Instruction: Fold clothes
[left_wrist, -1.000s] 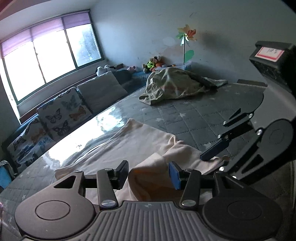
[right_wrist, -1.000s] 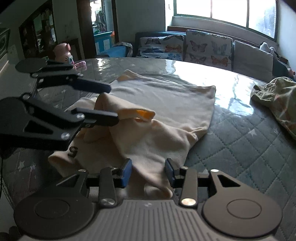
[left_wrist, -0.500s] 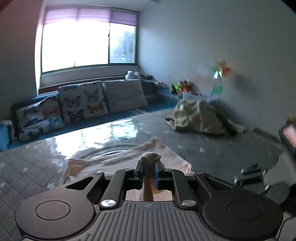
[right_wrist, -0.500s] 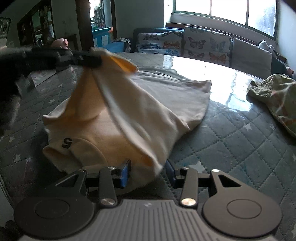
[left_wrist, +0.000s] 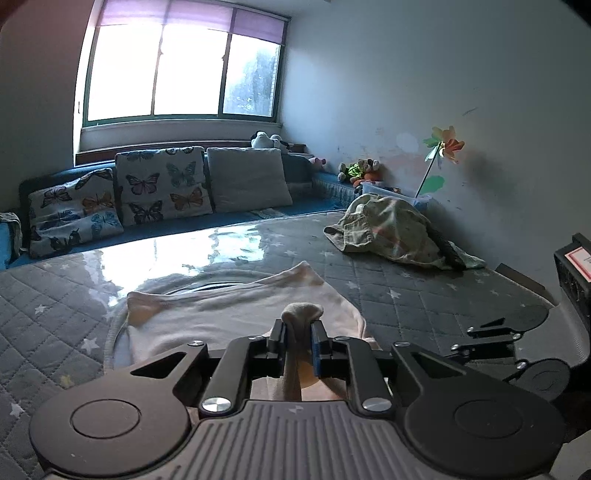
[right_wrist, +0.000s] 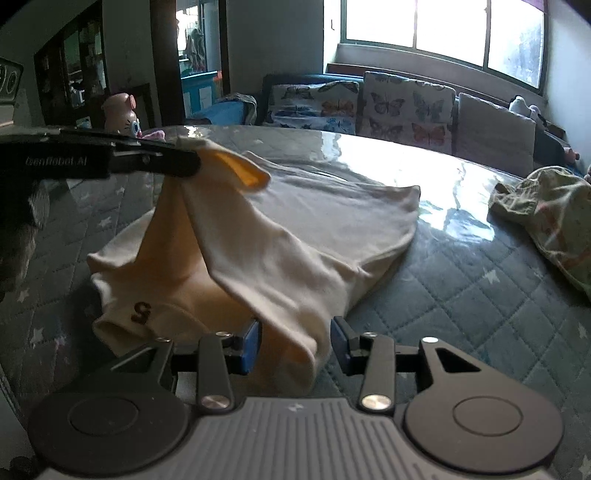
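A cream shirt (right_wrist: 303, 229) with a dark "5" mark lies on the grey quilted mattress (right_wrist: 461, 295). My left gripper (left_wrist: 298, 341) is shut on a bunched edge of the cream shirt (left_wrist: 236, 314) and holds it lifted above the mattress; it also shows in the right wrist view (right_wrist: 184, 158) at the left. My right gripper (right_wrist: 294, 341) is open, low at the near edge of the shirt, with a fold of cloth hanging between its fingers. The right gripper also shows in the left wrist view (left_wrist: 491, 339) at the right.
A crumpled olive garment (left_wrist: 388, 232) lies at the far right of the mattress (left_wrist: 406, 291). Butterfly cushions (left_wrist: 159, 192) and a grey cushion line a bench under the window. A pink toy (right_wrist: 122, 114) stands beyond the left edge.
My left gripper has shut on the shirt's edge and lifted it up, pulling the cloth into a raised peak. My right gripper stayed open and low at the near edge.
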